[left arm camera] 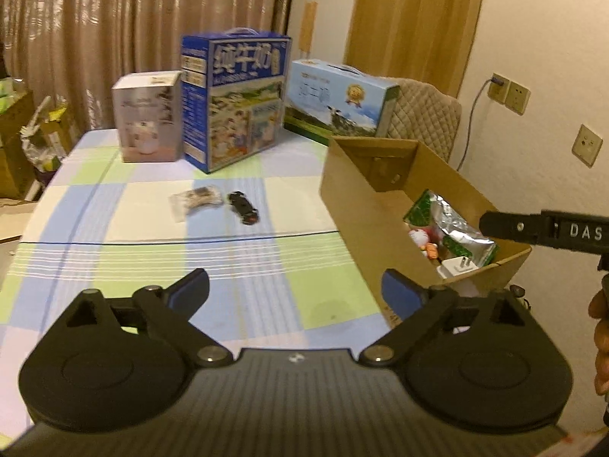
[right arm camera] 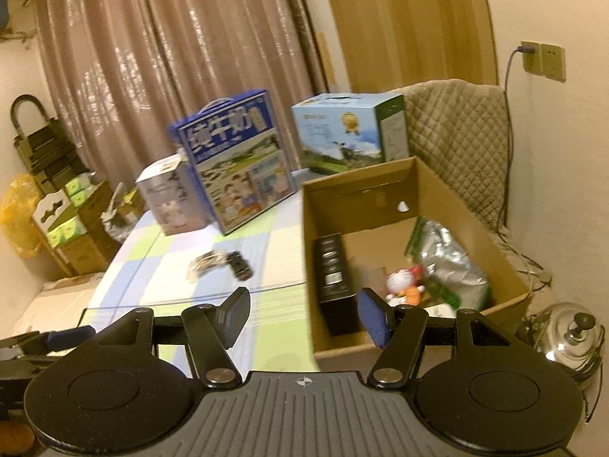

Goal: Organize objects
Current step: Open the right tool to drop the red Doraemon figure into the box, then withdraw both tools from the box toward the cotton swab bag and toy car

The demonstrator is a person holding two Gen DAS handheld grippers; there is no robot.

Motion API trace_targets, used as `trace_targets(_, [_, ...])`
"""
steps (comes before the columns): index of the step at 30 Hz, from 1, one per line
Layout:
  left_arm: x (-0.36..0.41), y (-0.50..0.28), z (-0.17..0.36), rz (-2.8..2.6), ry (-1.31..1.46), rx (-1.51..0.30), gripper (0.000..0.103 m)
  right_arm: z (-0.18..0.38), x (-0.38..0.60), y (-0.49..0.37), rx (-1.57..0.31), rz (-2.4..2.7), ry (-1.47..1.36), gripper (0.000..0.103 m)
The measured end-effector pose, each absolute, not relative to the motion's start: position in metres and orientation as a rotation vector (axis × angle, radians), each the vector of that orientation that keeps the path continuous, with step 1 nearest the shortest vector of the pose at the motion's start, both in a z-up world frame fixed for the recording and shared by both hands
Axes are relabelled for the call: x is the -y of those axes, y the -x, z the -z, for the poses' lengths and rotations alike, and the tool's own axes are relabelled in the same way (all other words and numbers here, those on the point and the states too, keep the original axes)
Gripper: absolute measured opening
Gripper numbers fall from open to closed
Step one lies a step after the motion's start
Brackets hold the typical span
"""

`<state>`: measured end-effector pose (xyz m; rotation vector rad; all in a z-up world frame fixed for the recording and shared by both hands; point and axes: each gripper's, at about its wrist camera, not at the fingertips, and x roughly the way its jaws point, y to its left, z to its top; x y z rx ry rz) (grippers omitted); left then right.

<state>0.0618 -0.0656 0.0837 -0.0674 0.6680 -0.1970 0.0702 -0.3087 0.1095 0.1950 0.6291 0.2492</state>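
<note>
Both grippers hang over the near edge of the table [left arm camera: 114, 198] with nothing between their fingers: the left gripper [left arm camera: 295, 291] has its blue pads spread wide, and the right gripper [right arm camera: 304, 314] is likewise spread, held just in front of the cardboard box [right arm camera: 384, 190]. That open box sits at the table's right edge and is the largest thing being filled. Inside it a black box [right arm camera: 333, 282] stands against the left wall, a silver foil bag [left arm camera: 458, 230] with green print lies toward the right wall, a small white and red toy figure [right arm camera: 403, 280] lies near the middle of the floor, and a white plug adapter [left arm camera: 456, 266] rests at the near corner.

Along the far edge of the table stand a blue milk carton case [left arm camera: 234, 103], a light blue carton case [left arm camera: 338, 101] at the far right corner, and a smaller white product box [left arm camera: 148, 116] just left of the blue case.

Out on the middle of the surface, well apart from the cardboard box, lie a clear snack packet [left arm camera: 196, 200] and, just beside it on the right, a small black object [left arm camera: 243, 207], perhaps a toy car; the view is too blurred to be sure.
</note>
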Motion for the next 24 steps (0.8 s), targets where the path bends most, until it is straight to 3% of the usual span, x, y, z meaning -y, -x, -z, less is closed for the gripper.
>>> trace_targets(3, [0.050, -0.051, -0.088, 0.171, 0.060, -0.656, 0.102, -0.109, 0.294, -0.061, -0.634, -0.271, -0.187, 0.060])
trace_targets(24, [-0.025, -0.025, -0.090, 0.065, 0.097, -0.644, 0.102, -0.102, 0.228, -0.048, -0.660, -0.380, -0.111, 0.060])
